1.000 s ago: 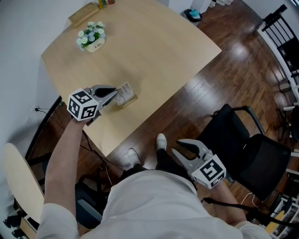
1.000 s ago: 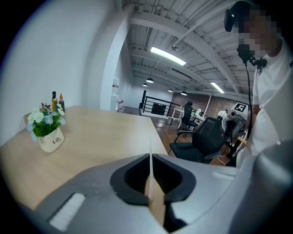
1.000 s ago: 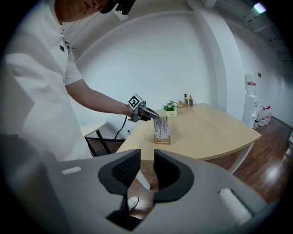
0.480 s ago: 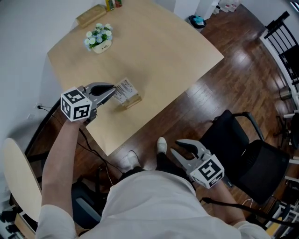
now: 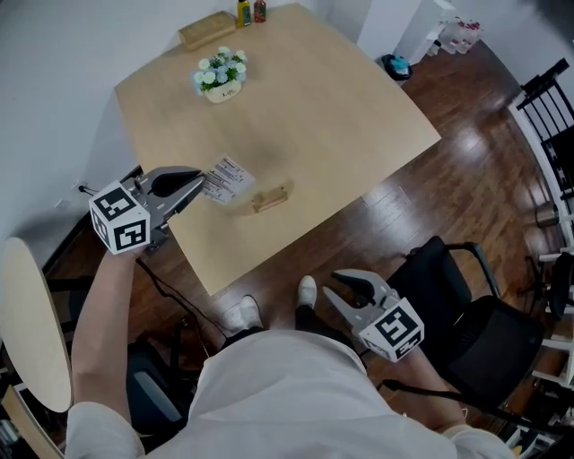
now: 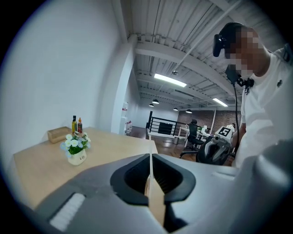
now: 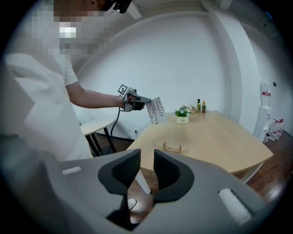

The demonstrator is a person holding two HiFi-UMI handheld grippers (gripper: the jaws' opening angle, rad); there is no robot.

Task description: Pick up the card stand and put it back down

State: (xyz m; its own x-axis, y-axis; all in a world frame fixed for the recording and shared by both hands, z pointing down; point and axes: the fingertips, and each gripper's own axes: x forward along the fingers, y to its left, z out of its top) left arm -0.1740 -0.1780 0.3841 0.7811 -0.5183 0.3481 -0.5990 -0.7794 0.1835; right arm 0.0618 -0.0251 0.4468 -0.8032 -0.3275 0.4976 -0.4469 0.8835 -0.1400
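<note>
My left gripper (image 5: 199,186) is shut on a printed white card (image 5: 224,179) and holds it in the air above the table's near left corner. The card's wooden stand base (image 5: 270,198) lies on the table, apart from the card, to its right. In the left gripper view the card (image 6: 150,183) shows edge-on, pinched between the jaws. The right gripper view shows the lifted card (image 7: 156,109) in the left gripper (image 7: 142,101) and the bare base (image 7: 172,148) on the tabletop. My right gripper (image 5: 345,291) hangs open and empty off the table, by my waist.
The light wooden table (image 5: 341,116) carries a small flower pot (image 5: 221,78), a wooden box (image 5: 206,30) and two little bottles (image 5: 250,11) at its far end. A black chair (image 5: 475,305) stands at the right, a round side table (image 5: 36,323) at the left.
My left gripper has risen and drawn left with the card, which has come out of the wooden base; the base stays on the table. The right gripper has barely shifted.
</note>
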